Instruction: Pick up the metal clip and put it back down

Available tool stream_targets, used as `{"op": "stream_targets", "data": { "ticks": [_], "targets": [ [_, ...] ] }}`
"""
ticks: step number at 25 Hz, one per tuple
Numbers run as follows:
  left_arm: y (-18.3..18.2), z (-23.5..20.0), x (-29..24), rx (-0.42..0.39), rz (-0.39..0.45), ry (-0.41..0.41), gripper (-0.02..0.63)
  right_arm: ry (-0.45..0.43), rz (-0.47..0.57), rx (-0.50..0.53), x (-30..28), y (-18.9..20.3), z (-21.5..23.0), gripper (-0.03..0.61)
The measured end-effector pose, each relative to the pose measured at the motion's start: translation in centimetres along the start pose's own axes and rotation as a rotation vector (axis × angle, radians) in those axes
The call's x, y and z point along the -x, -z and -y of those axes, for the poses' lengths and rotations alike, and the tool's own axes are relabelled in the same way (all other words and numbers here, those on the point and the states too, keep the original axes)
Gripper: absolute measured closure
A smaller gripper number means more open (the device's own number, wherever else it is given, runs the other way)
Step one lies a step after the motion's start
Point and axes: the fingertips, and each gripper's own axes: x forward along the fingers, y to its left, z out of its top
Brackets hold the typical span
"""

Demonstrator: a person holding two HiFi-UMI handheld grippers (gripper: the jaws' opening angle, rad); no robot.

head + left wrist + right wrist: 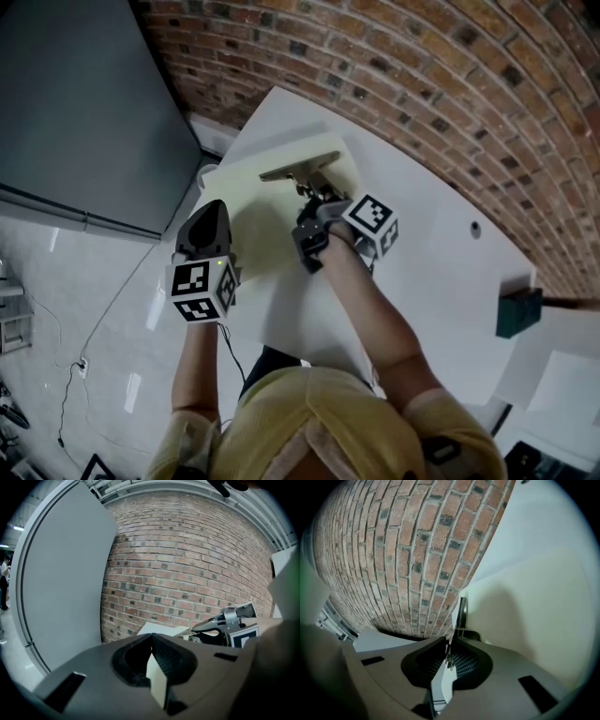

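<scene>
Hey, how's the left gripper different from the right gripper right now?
The right gripper is shut on the metal clip; the left gripper is shut on nothing. In the head view, the right gripper reaches toward the cream mat's far edge, while the left gripper sits back at its left edge. Both point toward the brick wall.

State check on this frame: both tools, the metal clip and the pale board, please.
left tool: shut, empty, held apart from the clip.
right tool: shut on the metal clip's thin handle.
metal clip: gripped, at the pale board's far edge; lifted or resting, cannot tell.
pale board: lying flat on the white table.
</scene>
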Motion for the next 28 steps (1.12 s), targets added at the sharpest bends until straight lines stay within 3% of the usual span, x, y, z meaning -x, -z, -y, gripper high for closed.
{"op": "stream_targets", "data": {
  "ticks": [7,12,28],
  "targets": [
    [0.0,0.3,0.2,0.003,0.007,0.007,0.611,0.005,0.009,0.017,0.1,-0.5,0.0,0.552],
    [0.2,0.6,0.2,0.004,-0.001,0.026,0.611,-0.011,0.004,0.009,0.1,-0.6,-0.2,0.493],
    [0.2,1.3,1.3,0.004,0.002,0.012,0.611,0.004,-0.058,0.068,1.5,0.5,-0.6,0.478]
  ]
}}
